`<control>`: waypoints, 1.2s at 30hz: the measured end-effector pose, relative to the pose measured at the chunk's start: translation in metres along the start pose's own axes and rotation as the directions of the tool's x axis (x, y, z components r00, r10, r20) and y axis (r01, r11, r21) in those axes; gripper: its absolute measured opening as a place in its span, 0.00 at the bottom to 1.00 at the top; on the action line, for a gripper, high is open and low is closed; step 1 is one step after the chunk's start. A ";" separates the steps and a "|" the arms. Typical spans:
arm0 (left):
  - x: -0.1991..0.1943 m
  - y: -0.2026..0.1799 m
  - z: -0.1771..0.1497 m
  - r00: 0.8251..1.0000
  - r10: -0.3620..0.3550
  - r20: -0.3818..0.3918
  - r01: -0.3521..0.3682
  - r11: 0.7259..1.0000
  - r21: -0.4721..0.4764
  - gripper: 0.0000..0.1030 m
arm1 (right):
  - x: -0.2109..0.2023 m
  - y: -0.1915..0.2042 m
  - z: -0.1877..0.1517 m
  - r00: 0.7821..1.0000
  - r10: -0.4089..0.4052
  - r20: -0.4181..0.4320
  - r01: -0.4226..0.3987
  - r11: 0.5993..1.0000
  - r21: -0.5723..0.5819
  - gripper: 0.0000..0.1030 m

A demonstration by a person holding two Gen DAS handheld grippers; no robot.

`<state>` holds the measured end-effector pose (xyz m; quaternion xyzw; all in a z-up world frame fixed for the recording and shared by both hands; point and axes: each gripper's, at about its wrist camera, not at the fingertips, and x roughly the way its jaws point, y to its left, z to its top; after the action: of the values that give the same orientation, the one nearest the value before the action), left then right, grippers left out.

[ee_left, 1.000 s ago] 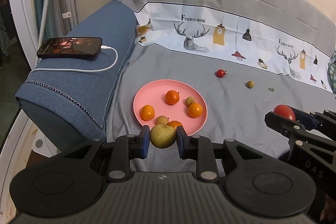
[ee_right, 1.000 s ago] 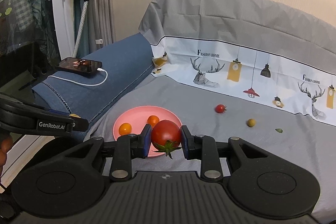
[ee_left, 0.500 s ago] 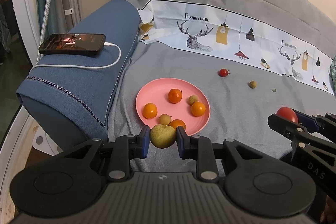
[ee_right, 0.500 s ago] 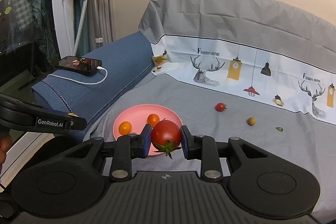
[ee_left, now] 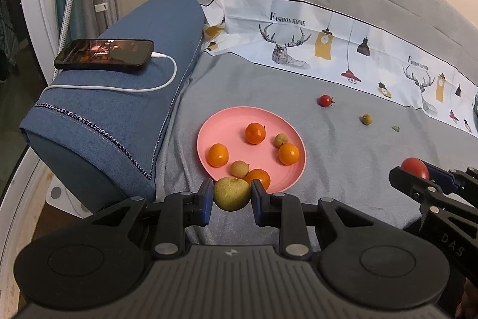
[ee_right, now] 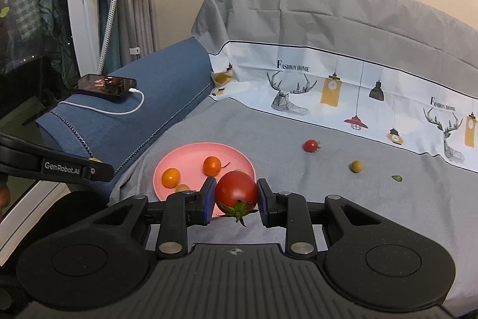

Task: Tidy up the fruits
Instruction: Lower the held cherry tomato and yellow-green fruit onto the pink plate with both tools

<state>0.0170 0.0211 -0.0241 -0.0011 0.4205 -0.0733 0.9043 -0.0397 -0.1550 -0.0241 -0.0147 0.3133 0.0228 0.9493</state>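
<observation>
My left gripper (ee_left: 232, 196) is shut on a yellow-green pear (ee_left: 232, 193), held just above the near rim of the pink plate (ee_left: 227, 124). The plate holds several small oranges (ee_left: 255, 133) and two small yellowish fruits (ee_left: 240, 168). My right gripper (ee_right: 236, 198) is shut on a large red tomato (ee_right: 236, 192), held above the sofa seat right of the plate (ee_right: 191, 154); it also shows in the left wrist view (ee_left: 415, 168). A cherry tomato (ee_left: 325, 100) and a small olive-yellow fruit (ee_left: 366, 119) lie on the grey cover beyond the plate.
A blue armrest (ee_left: 119, 115) on the left carries a phone (ee_left: 104, 54) with a white charging cable (ee_left: 167, 79). A small green bit (ee_left: 395, 128) lies on the grey sofa cover (ee_left: 343, 157). The printed backrest (ee_left: 328, 44) rises behind. A white frame and curtain stand far left.
Both grippers keep their fruit. The left wrist view has shifted slightly, with the plate and phone drifting a little right and down in frame. The right gripper has barely moved.
</observation>
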 end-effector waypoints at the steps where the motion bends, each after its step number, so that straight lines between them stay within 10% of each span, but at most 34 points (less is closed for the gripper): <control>1: 0.002 0.001 0.001 1.000 0.001 -0.002 -0.001 1.000 -0.003 0.29 | 0.002 0.000 0.000 1.000 -0.001 -0.003 0.001 1.000 0.000 0.29; 36: 0.132 -0.010 0.074 0.994 0.052 -0.096 -0.051 0.999 0.014 0.29 | 0.145 -0.002 0.010 0.989 0.038 -0.145 -0.040 0.999 -0.016 0.29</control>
<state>0.1562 -0.0104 -0.0760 0.0184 0.4630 -0.0522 0.8846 0.0824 -0.1516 -0.1020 -0.0192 0.3815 0.0432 0.9231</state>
